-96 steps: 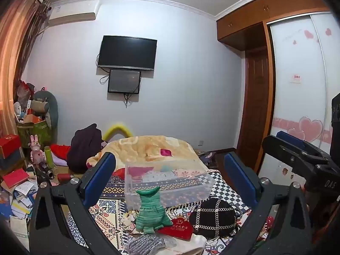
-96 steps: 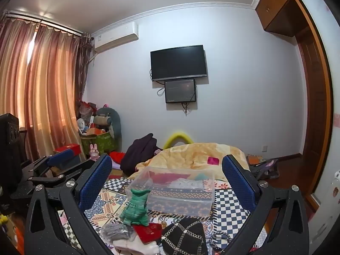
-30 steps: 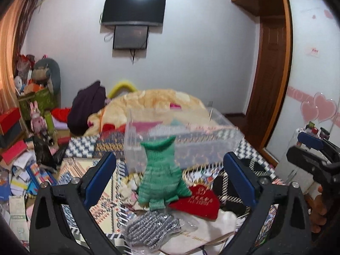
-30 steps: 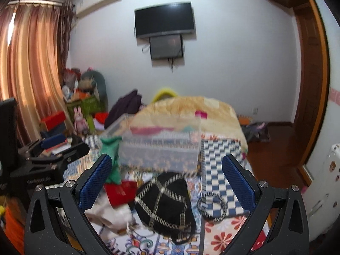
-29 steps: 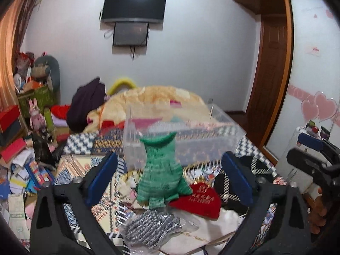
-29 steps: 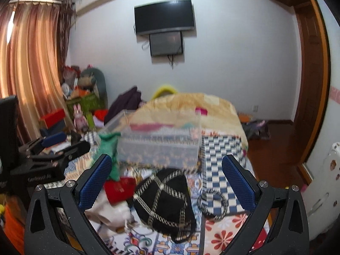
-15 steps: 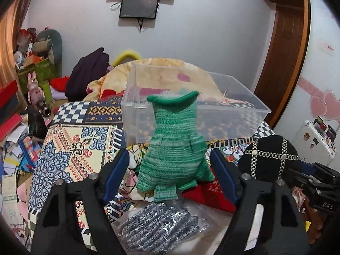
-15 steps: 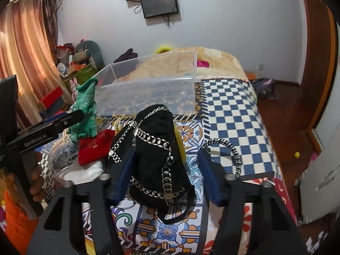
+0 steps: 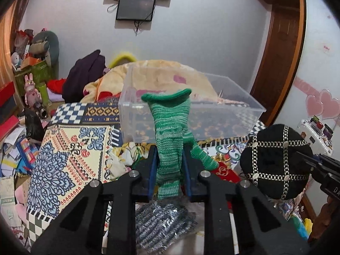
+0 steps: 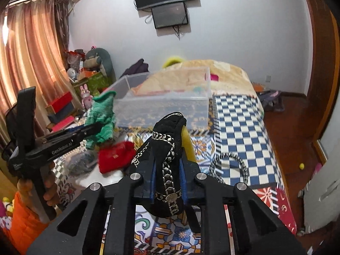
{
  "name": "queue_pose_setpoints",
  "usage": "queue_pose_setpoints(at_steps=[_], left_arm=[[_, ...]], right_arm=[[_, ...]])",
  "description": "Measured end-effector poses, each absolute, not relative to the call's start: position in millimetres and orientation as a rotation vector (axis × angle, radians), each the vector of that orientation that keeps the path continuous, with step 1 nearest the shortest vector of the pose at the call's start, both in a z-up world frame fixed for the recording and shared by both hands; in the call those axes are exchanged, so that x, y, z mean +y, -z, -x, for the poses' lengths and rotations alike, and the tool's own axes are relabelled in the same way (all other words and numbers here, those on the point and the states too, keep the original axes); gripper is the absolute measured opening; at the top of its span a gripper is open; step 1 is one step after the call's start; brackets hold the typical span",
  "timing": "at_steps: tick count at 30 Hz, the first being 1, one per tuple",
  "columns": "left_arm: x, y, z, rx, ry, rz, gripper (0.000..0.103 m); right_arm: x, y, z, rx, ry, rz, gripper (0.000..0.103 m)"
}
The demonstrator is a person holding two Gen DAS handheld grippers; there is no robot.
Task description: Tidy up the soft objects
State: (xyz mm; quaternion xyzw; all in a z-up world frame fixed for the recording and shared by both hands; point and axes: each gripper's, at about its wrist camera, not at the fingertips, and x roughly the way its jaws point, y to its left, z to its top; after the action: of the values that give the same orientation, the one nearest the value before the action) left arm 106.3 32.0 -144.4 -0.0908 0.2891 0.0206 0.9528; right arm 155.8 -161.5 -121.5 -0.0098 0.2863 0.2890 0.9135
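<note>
A: We have both tongs loaded. Our left gripper (image 9: 170, 165) is pinched on the green knit (image 9: 171, 140), low on its body, with the wide cuff standing up above the fingers. Our right gripper (image 10: 166, 182) is pressed tight on the black hat (image 10: 167, 159), gripping it across the chain trim.

B: And the bin (image 9: 191, 114)? We see it just behind both pieces, clear plastic, open-topped, sitting on the patterned bed cover (image 9: 63, 153).

A: Right, so we judge the next move is a carry up and over its near wall. That is where it could go wrong for us.

B: The knit first. One leg (image 9: 201, 155) hangs out to the side of our fingers. If we travel low, it may catch on the rim and drag the piece out of the pinch.

A: The hat worries us more. It is bulky, and most of it bulges past the pads. A quick swing could roll it free.

B: Also our two grippers sit near each other. If we head for the same spot in the bin, they may knock together.

A: And the red pouch (image 10: 115, 155) and grey knit bundle (image 9: 163, 221) lie right under us; a trailing edge could sweep them off the bed.
</note>
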Motion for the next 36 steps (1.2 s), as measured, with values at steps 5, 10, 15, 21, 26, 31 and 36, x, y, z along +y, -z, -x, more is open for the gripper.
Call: queue_pose_setpoints(at_steps=[5,10,15,21,26,31,36], left_arm=[[32.2,128.0,-96.1,0.536,-0.028,0.193,0.018],[35.5,108.5,-90.9,0.481,-0.027,0.187,0.018],[34.8,93.2,-91.3,0.448,-0.023,0.172,0.018],[41.5,94.3,-99.8,0.457,-0.014,0.173,0.018],[38.6,109.1,-98.1,0.501,0.028,0.154,0.018],[32.8,142.4,-99.0,0.632,0.074,0.140,0.018],[39.5,154.0,-95.4,0.677,0.048,0.166,0.043]], right_arm=[[-158.3,105.3,-154.3,0.534,-0.597,0.023,0.015],[-151.3,86.5,-163.4,0.476,-0.592,0.048,0.015],[-135.5,74.8,-171.3,0.412,-0.582,0.067,0.015],[-117.6,83.0,-197.3,0.446,-0.610,0.042,0.015],[-102.5,113.2,-196.5,0.530,-0.664,0.085,0.015],[-95.7,124.0,-179.2,0.521,-0.649,0.184,0.015],[-109.2,112.7,-178.0,0.482,-0.584,0.208,0.015]])
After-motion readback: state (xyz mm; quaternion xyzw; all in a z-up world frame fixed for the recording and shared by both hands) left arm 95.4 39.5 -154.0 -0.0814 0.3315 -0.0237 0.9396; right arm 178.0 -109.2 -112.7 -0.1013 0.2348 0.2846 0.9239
